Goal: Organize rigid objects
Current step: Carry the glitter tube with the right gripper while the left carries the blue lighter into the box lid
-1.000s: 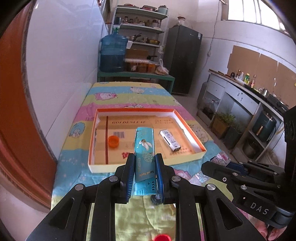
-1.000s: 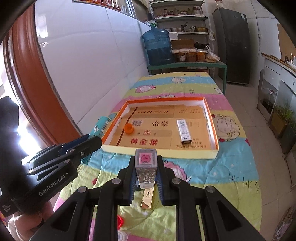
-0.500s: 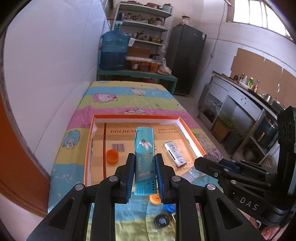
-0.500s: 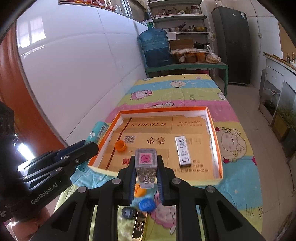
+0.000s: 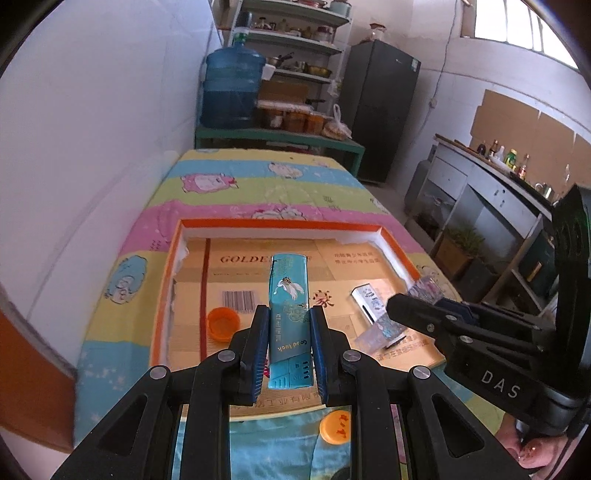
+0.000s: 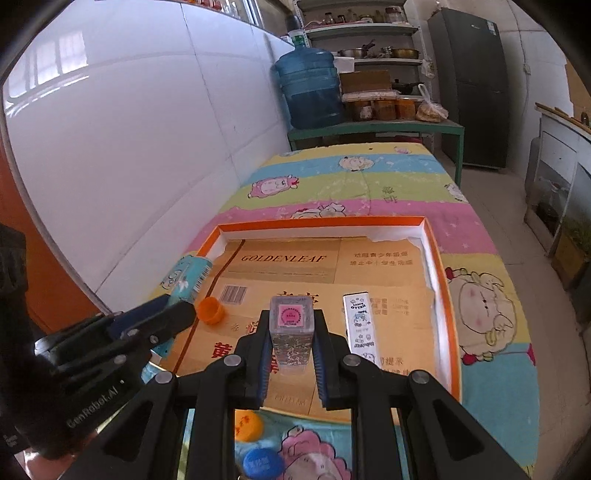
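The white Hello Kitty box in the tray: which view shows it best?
The right wrist view: the white box lies unobstructed on the tray floor, its whole printed face readable. In the left wrist view, the right hand-held gripper and its glittery box cover the near end.

Daylight fills both views, bright and even. In the left wrist view it enters through a high window point(image 5: 517, 26) at one o'clock, blown out to near white. The glossy white tiled wall point(image 6: 129, 147) in the right wrist view carries pale window reflections at ten o'clock and a soft sheen. Shadows are faint; a light one lies inside the shallow orange-rimmed cardboard tray point(image 6: 443, 280) along its far wall. Fisheye distortion bends straight lines toward the edges, and black vignette fills the corners. The centre is sharp; far shelves look slightly soft.
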Motion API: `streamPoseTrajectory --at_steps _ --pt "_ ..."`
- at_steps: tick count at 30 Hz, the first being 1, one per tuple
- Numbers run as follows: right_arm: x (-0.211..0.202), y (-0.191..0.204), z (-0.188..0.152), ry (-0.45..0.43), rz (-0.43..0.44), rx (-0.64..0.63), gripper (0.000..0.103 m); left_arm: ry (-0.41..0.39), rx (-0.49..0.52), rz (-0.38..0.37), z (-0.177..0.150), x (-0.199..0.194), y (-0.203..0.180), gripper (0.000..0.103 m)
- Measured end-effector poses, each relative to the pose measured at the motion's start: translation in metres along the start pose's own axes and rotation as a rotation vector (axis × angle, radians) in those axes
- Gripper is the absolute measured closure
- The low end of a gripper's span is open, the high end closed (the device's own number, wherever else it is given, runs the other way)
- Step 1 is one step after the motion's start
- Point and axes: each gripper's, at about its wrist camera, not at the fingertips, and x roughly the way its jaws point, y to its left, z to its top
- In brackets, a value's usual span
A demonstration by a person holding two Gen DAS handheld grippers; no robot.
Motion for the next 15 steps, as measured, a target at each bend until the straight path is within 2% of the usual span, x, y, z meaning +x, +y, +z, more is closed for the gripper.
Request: streamPoseTrajectory --at_steps 8,15 --pt "0.033 -0.005 0.002 0.065 0.003 -0.009 0.083 0.078 0.000 0.018 -0.006 0.035 0.001 0.081" --pt "0.044 -0.004 0.014 0.086 0.015 -0.032 0.083 0.105 -0.007 0.031 -0.011 0.050 0.004 0.081"
